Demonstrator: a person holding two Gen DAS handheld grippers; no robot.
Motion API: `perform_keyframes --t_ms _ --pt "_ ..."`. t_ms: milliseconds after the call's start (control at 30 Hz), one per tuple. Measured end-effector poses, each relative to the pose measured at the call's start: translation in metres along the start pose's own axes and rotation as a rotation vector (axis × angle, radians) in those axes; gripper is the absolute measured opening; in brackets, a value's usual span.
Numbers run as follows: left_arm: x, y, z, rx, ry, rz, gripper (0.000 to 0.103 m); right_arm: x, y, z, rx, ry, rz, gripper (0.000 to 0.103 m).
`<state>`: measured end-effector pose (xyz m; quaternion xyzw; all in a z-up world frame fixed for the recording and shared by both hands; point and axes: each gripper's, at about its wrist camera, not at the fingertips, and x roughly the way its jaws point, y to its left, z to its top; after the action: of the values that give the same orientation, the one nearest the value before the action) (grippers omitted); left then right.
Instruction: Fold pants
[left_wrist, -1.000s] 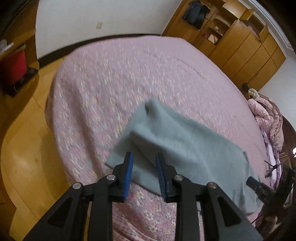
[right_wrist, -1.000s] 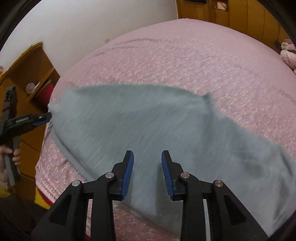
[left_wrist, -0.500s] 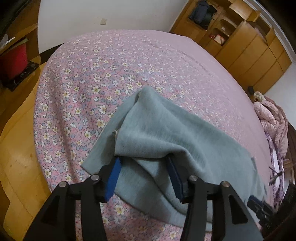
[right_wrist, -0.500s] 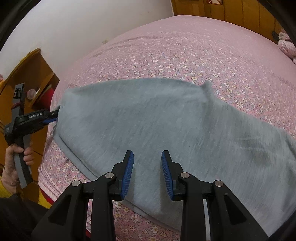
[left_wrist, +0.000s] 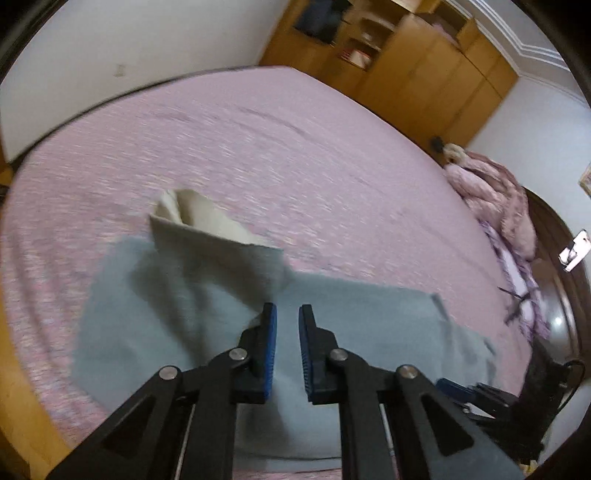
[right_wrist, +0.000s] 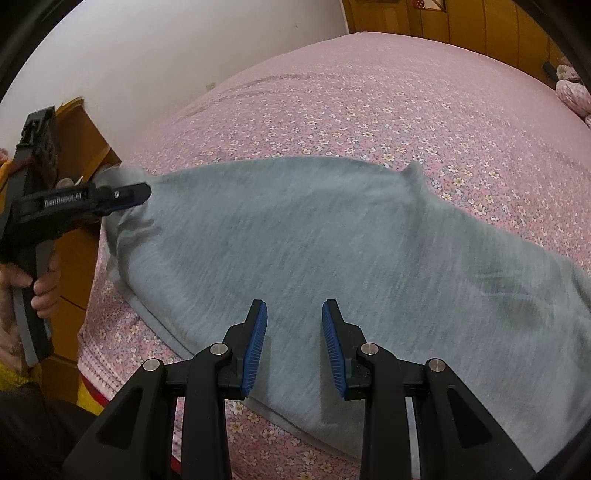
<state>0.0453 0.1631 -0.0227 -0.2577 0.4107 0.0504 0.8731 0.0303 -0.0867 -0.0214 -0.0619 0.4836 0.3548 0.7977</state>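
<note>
A pink bedspread (left_wrist: 295, 155) with small flowers fills most of both views. In the left wrist view, wooden wardrobes (left_wrist: 424, 70) stand along the upper right, with a bunched pink quilt (left_wrist: 495, 195) at the right edge and a white wall (left_wrist: 129, 48) across the upper left. In the right wrist view, a wooden cabinet (right_wrist: 79, 122) shows at the left edge under the white wall.

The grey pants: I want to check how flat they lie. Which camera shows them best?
The right wrist view: the grey pants lie sharp and nearly whole across the bed. The left wrist view is blurred, showing one end with a pale inner flap turned up.
</note>
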Motion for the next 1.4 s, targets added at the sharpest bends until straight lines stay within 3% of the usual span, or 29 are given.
perform_keyframes --t_ms 100,300,467,600,733,833,1033,1233,1267,1300,1400 --pt "0.004 -0.002 -0.003 0.023 0.038 0.021 0.016 0.002 0.0 0.0 0.006 0.006 0.004 0.032" --pt "-0.029 0.01 -0.017 0.055 -0.056 0.113 0.03 0.003 0.003 0.001 -0.007 0.01 0.009 0.032" --pt "-0.053 0.061 -0.025 -0.089 -0.106 0.206 0.031 0.0 0.018 -0.001 -0.074 0.019 0.012 0.032" --pt "-0.057 0.094 -0.035 -0.172 -0.099 0.262 0.031 0.001 0.035 -0.003 -0.147 0.043 0.041 0.032" --pt "-0.045 0.106 -0.042 -0.222 -0.061 0.241 0.031 0.005 0.053 -0.01 -0.229 0.083 0.064 0.032" --pt "-0.037 0.118 -0.052 -0.274 -0.021 0.174 0.031 0.01 0.057 -0.015 -0.249 0.116 0.084 0.032" --pt "-0.024 0.119 -0.052 -0.313 -0.033 0.124 0.032 0.023 0.057 -0.02 -0.27 0.192 0.073 0.035" --pt "-0.023 0.116 -0.041 -0.308 -0.049 0.122 0.031 0.042 0.07 -0.031 -0.428 0.246 -0.073 0.036" --pt "-0.023 0.114 -0.04 -0.3 -0.047 0.131 0.027 0.044 0.073 -0.034 -0.463 0.25 -0.09 0.036" --pt "-0.022 0.111 -0.037 -0.289 -0.043 0.144 0.015 0.045 0.076 -0.035 -0.485 0.25 -0.102 0.036" --pt "-0.023 0.104 -0.031 -0.255 -0.039 0.158 0.006 0.045 0.08 -0.038 -0.527 0.245 -0.127 0.033"
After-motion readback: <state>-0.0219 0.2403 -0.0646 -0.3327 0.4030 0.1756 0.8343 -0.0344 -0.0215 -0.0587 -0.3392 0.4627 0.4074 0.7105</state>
